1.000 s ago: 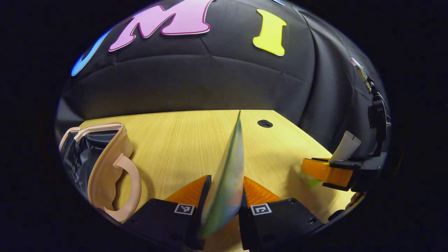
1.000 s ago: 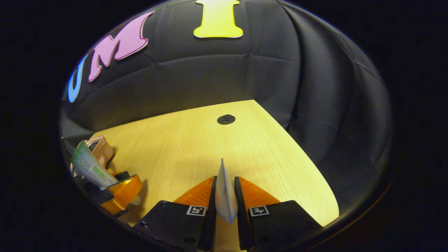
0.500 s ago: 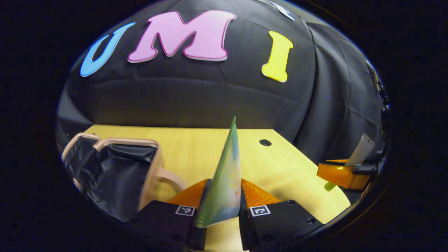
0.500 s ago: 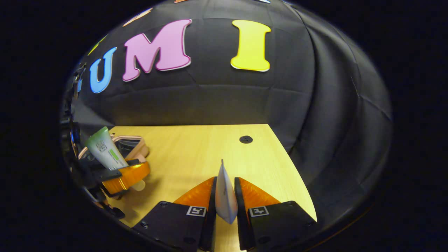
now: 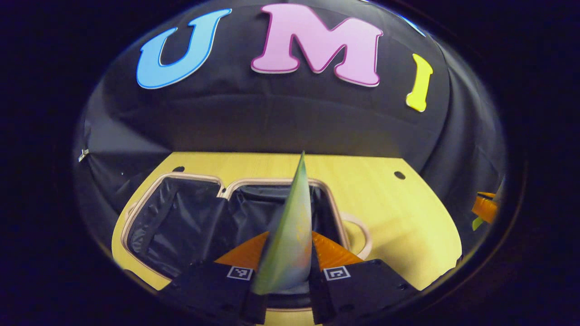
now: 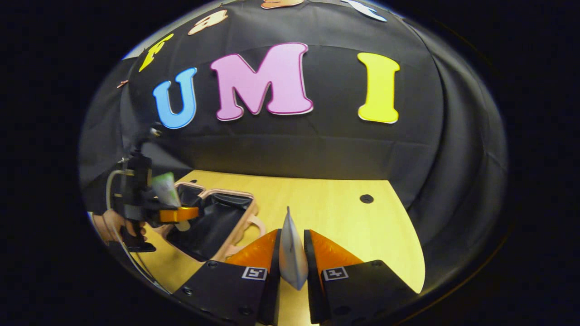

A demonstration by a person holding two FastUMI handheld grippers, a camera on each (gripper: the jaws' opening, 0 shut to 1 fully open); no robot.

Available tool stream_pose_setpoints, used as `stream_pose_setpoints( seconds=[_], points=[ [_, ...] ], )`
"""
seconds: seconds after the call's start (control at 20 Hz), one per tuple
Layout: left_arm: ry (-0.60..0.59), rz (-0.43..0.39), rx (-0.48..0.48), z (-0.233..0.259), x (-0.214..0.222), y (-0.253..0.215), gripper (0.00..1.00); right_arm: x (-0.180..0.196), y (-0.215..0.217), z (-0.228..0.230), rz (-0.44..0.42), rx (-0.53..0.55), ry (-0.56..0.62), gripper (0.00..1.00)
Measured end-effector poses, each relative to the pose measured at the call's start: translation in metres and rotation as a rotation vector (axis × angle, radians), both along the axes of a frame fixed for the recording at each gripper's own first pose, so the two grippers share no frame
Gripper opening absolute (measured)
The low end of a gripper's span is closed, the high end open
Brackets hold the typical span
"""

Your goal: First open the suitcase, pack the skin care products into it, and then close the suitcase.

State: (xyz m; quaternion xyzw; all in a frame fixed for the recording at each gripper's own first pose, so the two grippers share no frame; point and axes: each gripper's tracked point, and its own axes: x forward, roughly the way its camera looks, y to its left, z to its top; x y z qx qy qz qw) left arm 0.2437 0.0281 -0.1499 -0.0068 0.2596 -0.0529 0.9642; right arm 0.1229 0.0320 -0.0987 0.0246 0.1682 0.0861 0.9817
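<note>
The suitcase (image 5: 181, 222) lies open flat on the wooden table (image 5: 408, 226), both pale pink-rimmed halves facing up and lined in dark, glossy fabric. The lining you can see in each half is bare; the near part of the right half is hidden behind your own gripper, so its contents there cannot be told. A loop handle (image 5: 360, 231) juts from the case's right edge, resting on the tabletop.

Your left gripper (image 5: 289, 253) hangs over the right half of the case, its fingers clenched on a green tube (image 5: 292, 226) of skin care product. The tube stands crimped end up, its flat seam toward the booth's back wall, with its lower end tucked between the fingers. In the right gripper view that same gripper (image 6: 174, 213) shows at the far left, above the open suitcase (image 6: 213, 222), with the green tube (image 6: 165, 190) rising from its fingers and a hand (image 6: 113, 226) wrapped around the grip beneath.

Your right gripper (image 6: 292, 258) is held over bare table (image 6: 340, 217), to the right of the suitcase and apart from it. Its fingers are clamped on a white tube (image 6: 292, 253), also crimped end up and narrowing to a thin edge at the top. In the left gripper view, the right gripper (image 5: 485, 210) peeks in at the far right edge, well apart from the case.

Two small round dark holes (image 5: 399, 174) sit in the table near its back edge, one beyond each side of the case.
</note>
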Motion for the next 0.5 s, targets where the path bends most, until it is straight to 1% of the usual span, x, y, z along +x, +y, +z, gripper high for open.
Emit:
stream_pose_setpoints(
  seconds=[0.05, 0.1, 0.15, 0.2, 0.25, 0.35, 0.4, 0.5],
  points=[
    [0.055, -0.001, -0.006, -0.016, 0.007, 0.011, 0.45, -0.001, 0.013, 0.005, 0.022, 0.000, -0.008, 0.29],
    [0.111, 0.007, -0.018, -0.032, 0.012, 0.017, 0.42, -0.002, 0.026, 0.009, 0.046, -0.001, -0.015, 0.29],
    [0.179, 0.012, -0.037, -0.049, 0.015, 0.023, 0.46, -0.002, 0.038, 0.012, 0.069, -0.001, -0.018, 0.29],
    [0.237, 0.017, -0.058, -0.061, 0.018, 0.025, 0.45, -0.001, 0.048, 0.014, 0.090, 0.002, -0.022, 0.29],
    [0.293, 0.020, -0.080, -0.073, 0.019, 0.026, 0.42, 0.000, 0.058, 0.017, 0.105, 0.006, -0.025, 0.29],
    [0.399, 0.019, -0.104, -0.095, 0.020, 0.028, 0.42, 0.004, 0.073, 0.018, 0.126, -0.002, -0.025, 0.30],
    [0.435, 0.028, -0.091, -0.101, 0.022, 0.029, 0.42, 0.006, 0.079, 0.019, 0.135, -0.001, -0.025, 0.30],
    [0.446, 0.014, -0.066, -0.096, 0.027, 0.023, 0.42, 0.007, 0.089, 0.023, 0.143, 0.007, -0.031, 0.29]
  ],
)
